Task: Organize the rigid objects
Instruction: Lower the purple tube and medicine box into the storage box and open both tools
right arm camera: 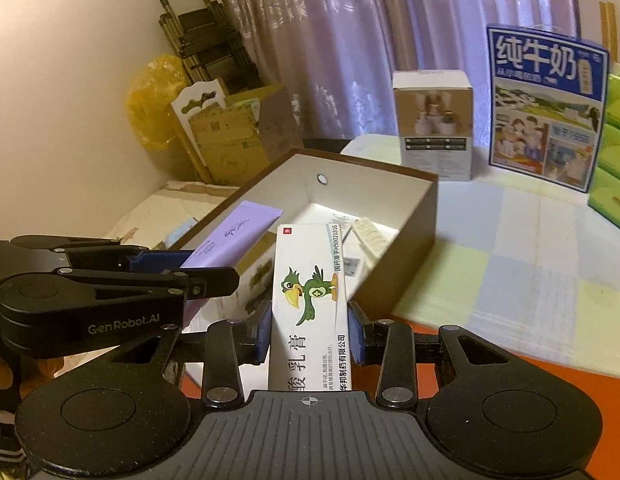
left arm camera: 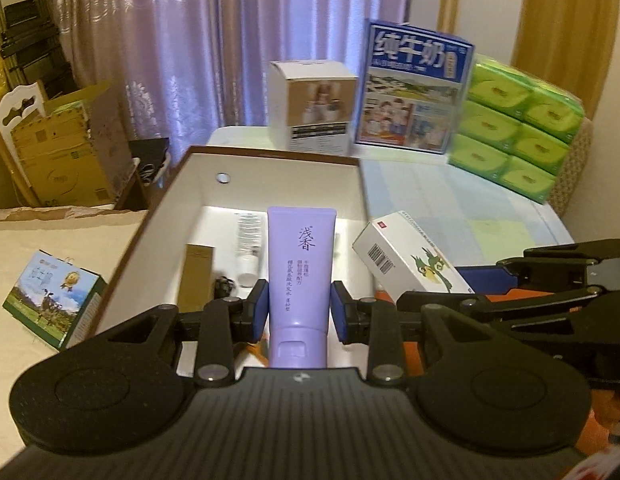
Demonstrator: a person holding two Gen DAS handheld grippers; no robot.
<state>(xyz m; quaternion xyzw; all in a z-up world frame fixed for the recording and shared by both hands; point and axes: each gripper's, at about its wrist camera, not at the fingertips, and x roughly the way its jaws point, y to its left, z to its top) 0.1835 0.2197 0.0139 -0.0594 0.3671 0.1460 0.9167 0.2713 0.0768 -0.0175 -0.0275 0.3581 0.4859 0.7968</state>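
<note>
Purple curtain, green tissue packs, folded ladder

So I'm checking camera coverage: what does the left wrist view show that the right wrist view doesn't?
Only the left wrist view: the small green carton left of the open box, and the whole green tissue stack.
Only the right wrist view: the yellow bag by the wall.
Both: the open box, purple tube in the left claw, parrot carton in the right claw, and blue milk box.
</note>
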